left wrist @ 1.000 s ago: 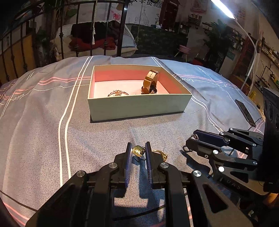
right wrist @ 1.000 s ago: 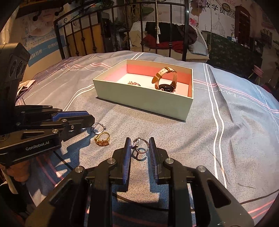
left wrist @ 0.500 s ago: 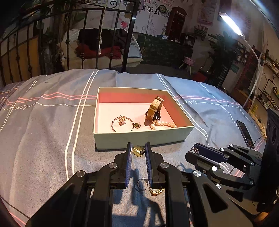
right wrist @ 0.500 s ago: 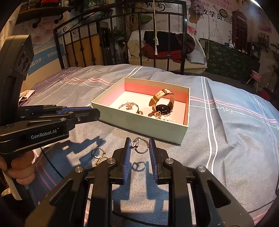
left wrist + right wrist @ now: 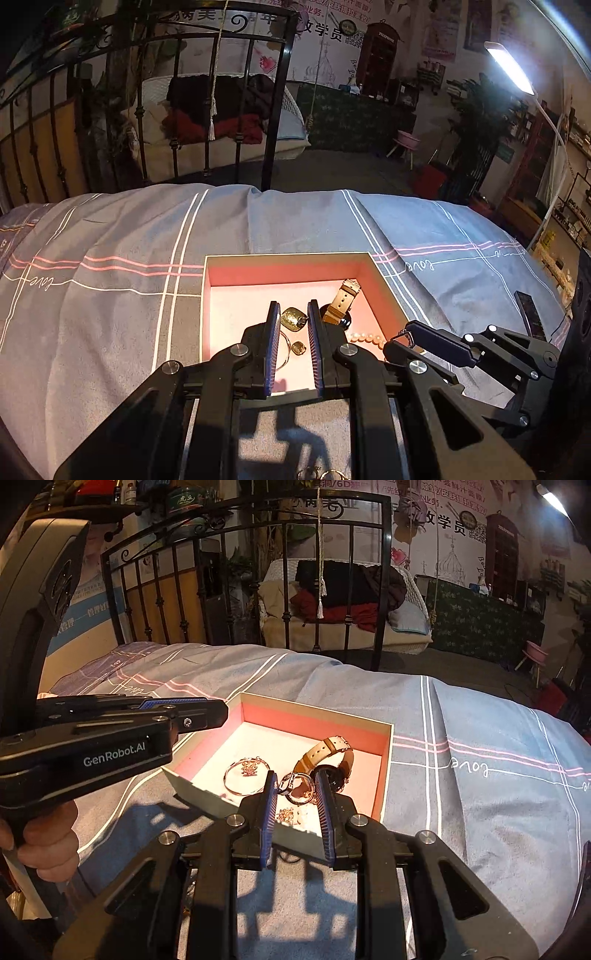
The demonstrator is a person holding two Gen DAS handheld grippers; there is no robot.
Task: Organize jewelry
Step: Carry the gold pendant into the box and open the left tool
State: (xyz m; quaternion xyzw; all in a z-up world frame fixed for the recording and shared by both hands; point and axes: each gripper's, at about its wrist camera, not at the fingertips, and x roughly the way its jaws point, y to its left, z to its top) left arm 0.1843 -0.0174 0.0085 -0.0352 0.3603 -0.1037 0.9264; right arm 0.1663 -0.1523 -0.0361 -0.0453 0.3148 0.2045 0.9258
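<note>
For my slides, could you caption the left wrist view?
Left gripper holds a gold ring over the box.

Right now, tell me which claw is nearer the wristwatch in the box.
Right. The right claw, gripping a ring, hangs directly in front of the wristwatch. The left claw, gripping a gold pendant, sits over the box just left of it.

A bedroom set up inside a larger, shop-like room

A bed [image 5: 110, 295] with a striped grey cover and a black iron bedstead [image 5: 258, 535] fills the foreground; beyond it hang a wicker swing chair [image 5: 343, 602] piled with clothes, printed wall posters [image 5: 325, 33], stocked shelves [image 5: 576, 184] and a lamp [image 5: 509, 66].
</note>
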